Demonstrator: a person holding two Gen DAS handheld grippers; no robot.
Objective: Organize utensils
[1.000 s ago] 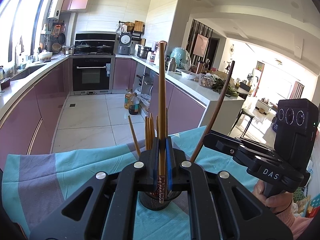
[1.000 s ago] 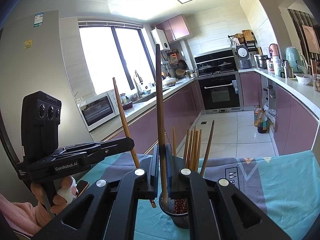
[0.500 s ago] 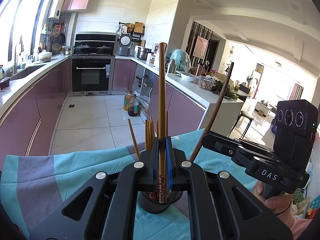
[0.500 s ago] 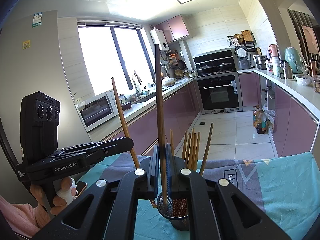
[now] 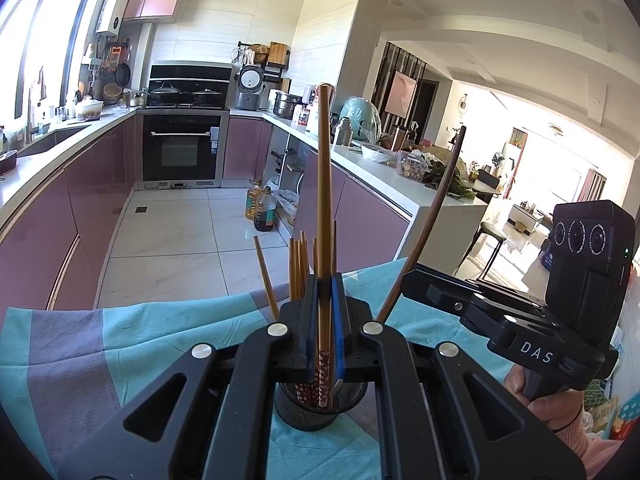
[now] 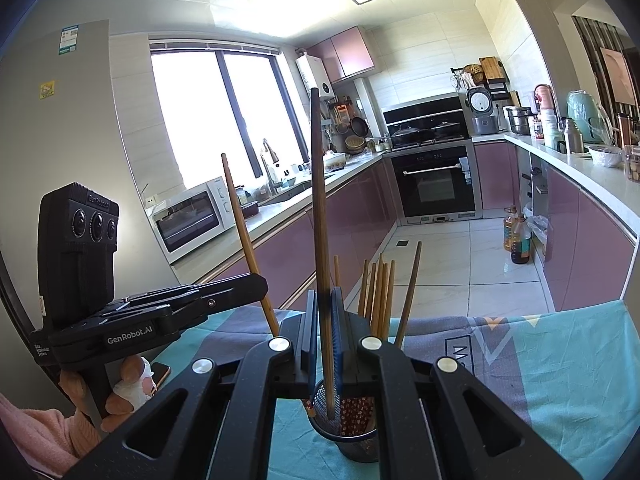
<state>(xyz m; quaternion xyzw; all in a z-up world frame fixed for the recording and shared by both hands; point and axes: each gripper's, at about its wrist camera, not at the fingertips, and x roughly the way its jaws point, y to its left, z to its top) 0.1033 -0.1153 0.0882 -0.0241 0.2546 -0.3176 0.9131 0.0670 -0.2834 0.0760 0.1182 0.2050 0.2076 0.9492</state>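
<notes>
My left gripper (image 5: 323,320) is shut on a light brown chopstick (image 5: 324,200) held upright, its patterned lower end inside a black mesh holder (image 5: 320,410). My right gripper (image 6: 323,320) is shut on a dark brown chopstick (image 6: 319,208), also upright, its lower end inside the same holder (image 6: 354,436). Several more chopsticks (image 6: 378,292) stand in the holder. Each gripper shows in the other's view: the right one (image 5: 404,276) at the right, the left one (image 6: 260,280) at the left.
The holder stands on a table with a teal and grey cloth (image 5: 80,344). Beyond the table edge is the kitchen floor (image 5: 172,232), purple cabinets (image 6: 588,240), an oven (image 5: 182,152), and a microwave (image 6: 192,220) on the counter.
Both grippers have come slightly lower with their chopsticks, whose ends now sit deeper in the holder. Both stay shut.
</notes>
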